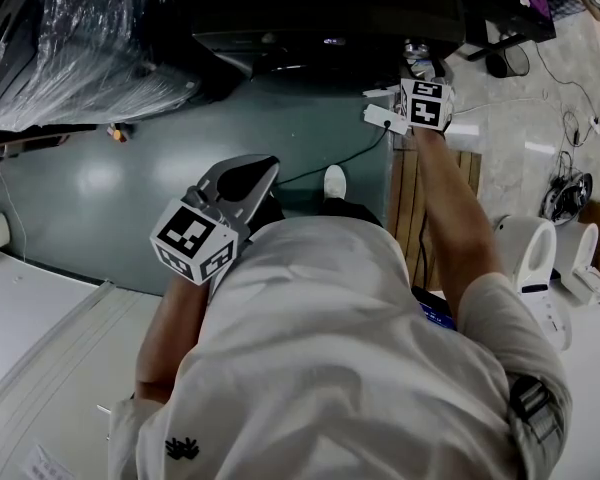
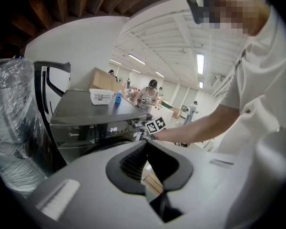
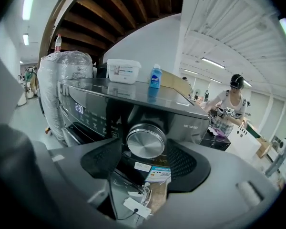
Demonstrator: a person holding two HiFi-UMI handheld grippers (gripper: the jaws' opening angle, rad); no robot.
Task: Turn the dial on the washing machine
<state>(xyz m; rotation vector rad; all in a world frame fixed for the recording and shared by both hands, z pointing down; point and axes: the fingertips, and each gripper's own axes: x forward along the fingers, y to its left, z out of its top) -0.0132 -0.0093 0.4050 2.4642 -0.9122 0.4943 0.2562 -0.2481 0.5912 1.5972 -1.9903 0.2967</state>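
The dark washing machine [image 1: 320, 18] stands at the top of the head view, and its display reads 2:30 in the right gripper view. My right gripper [image 1: 425, 103] is held up at the machine's front right. In the right gripper view it [image 3: 145, 159] is open, and the round silver dial [image 3: 145, 141] sits just ahead, between the two dark pads [image 3: 102, 161]. I cannot tell whether the pads touch it. My left gripper [image 1: 242, 180] hangs back near the person's body, open and empty [image 2: 152, 163]. The machine [image 2: 93, 123] and the right gripper's marker cube [image 2: 156, 125] also show in the left gripper view.
A plastic-wrapped bundle [image 1: 80, 38] stands left of the machine. A white tub [image 3: 123, 70] and a blue bottle [image 3: 155, 76] rest on its top. White tags and a cable [image 3: 136, 206] hang below the dial. A wooden pallet [image 1: 410, 198] and white appliances [image 1: 525, 248] lie right.
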